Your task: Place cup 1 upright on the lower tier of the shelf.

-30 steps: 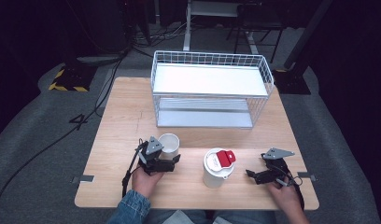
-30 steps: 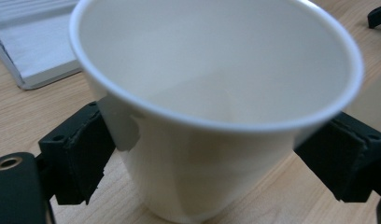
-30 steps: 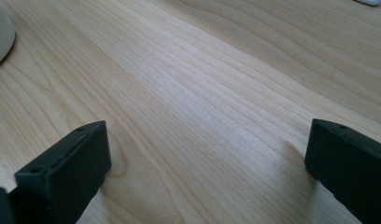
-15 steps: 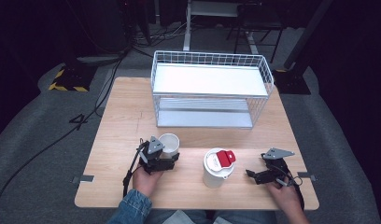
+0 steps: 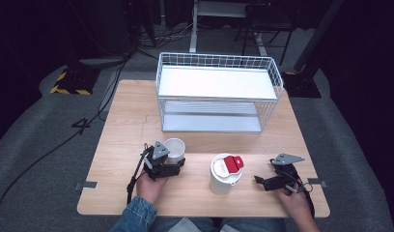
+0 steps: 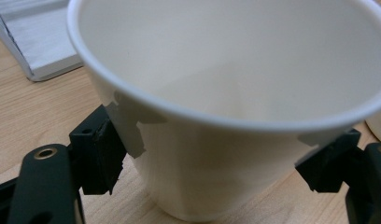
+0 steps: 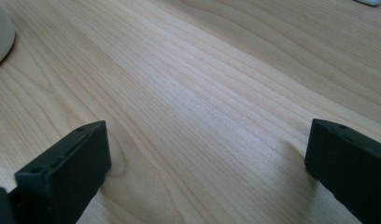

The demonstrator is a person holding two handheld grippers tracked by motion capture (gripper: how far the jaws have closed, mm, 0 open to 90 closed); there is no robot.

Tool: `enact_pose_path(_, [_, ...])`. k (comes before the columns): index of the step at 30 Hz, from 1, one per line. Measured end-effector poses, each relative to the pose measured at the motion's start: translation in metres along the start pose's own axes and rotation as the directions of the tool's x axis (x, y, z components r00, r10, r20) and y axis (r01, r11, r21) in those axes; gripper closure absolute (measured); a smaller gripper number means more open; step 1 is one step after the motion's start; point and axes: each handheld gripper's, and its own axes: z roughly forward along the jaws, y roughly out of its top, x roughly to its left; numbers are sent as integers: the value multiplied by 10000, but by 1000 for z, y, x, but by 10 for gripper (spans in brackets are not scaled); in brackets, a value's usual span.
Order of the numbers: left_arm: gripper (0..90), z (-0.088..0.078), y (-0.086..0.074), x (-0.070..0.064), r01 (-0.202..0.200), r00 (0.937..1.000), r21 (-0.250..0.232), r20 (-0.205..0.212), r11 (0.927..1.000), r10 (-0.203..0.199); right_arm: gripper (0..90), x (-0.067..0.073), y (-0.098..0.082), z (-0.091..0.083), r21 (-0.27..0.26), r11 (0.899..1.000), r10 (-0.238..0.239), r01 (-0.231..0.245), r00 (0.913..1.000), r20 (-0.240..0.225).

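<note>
My left jaws press both sides of an open white paper cup (image 6: 226, 116), upright on the wooden tabletop (image 5: 137, 121); my right jaws gape wide over bare wood, holding nothing; behind stands a white wire rack (image 5: 219, 96); between my left gripper (image 5: 178, 164) and right gripper (image 5: 259, 182) sits a lidded white cup (image 5: 225, 174) with a red tab.

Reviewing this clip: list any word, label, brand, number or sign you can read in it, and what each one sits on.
"4": dark mark on the grey floor left of the table.
No words: yellow-and-black hazard stripes on a floor block at upper left.
No print on the open paper cup between the left claw's jaws.
No readable text on the red lid tab of the lidded cup.
</note>
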Motion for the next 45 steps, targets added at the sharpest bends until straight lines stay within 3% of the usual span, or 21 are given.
enact_pose_path(9, [220, -4, 12, -5, -329, 9994, 105, 89, 9994, 328, 4, 0, 0, 0, 28, 10000, 17, -17, 10000, 47])
enact_pose_path(14, [220, -5, 22, -8, -210, 9998, 29, 31, 9998, 210, 4, 1, 1, 0, 25, 10000, 80, -81, 9999, 98])
enact_pose_path(27, [220, 1, 59, -13, -525, 9985, -284, 159, 9982, 529, 4, 1, 1, 1, 6, 9999, 128, -128, 9998, 134])
enact_pose_path(36, [220, 9, 77, -20, -294, 9995, -484, -98, 9984, 289, 4, 1, 1, 1, 17, 9999, 123, -123, 9998, 146])
enact_pose_path(45, [219, 20, 95, -23, -200, 9998, -599, 85, 9980, 205, 4, 1, 1, 1, 9, 9999, 136, -137, 9998, 131])
